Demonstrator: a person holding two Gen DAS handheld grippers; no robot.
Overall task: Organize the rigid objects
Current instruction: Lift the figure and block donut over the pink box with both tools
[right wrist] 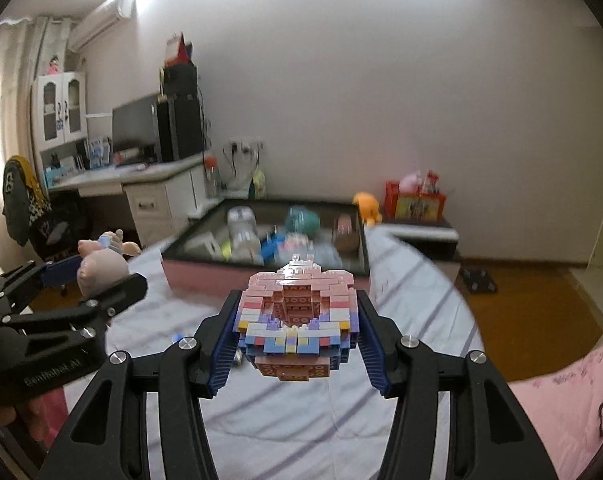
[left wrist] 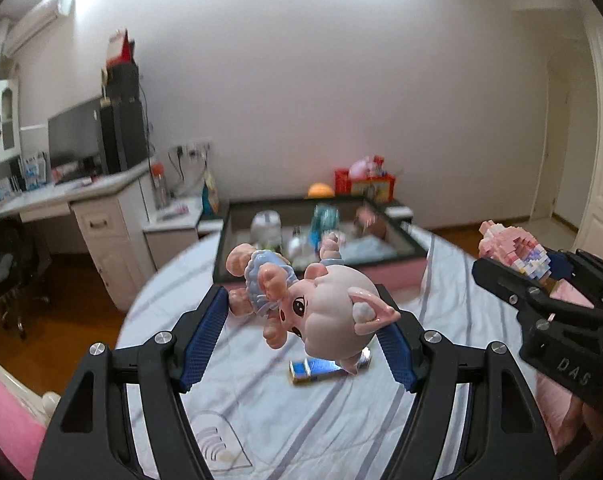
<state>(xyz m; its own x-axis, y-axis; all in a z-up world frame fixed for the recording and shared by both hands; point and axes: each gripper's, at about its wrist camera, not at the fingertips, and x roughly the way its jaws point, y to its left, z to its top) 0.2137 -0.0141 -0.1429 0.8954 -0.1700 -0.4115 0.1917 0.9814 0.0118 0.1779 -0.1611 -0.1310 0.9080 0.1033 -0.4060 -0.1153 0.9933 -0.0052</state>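
A: What does your left gripper (left wrist: 307, 320) have?

B: You've got the pink pig figurine (left wrist: 301, 304) in it, lying sideways between the blue pads (left wrist: 205, 340), head towards the camera. The jaws stand fairly wide and the right pad sits against its head; whether the left pad touches its feet I can't tell. It hangs clear above the striped bed sheet (left wrist: 261, 400), over a small blue and silver packet (left wrist: 321, 368) lying on the sheet.

A: And your right gripper (right wrist: 297, 320)?

B: Clamped on the brick-built toy (right wrist: 297, 312), pink on top with purple, blue and yellow rows lower down. Both pads press its sides, and it too is off the sheet.

A: Where's the box?

B: Ahead of both your grippers, at the far end of the bed: a dark-rimmed open box (right wrist: 365, 240) already holding several toys, blurred here. Beyond it, a red carton (right wrist: 417, 200) and an orange plush (right wrist: 367, 204) stand by the wall. The white desk (right wrist: 141, 176) with a monitor is off to your left.
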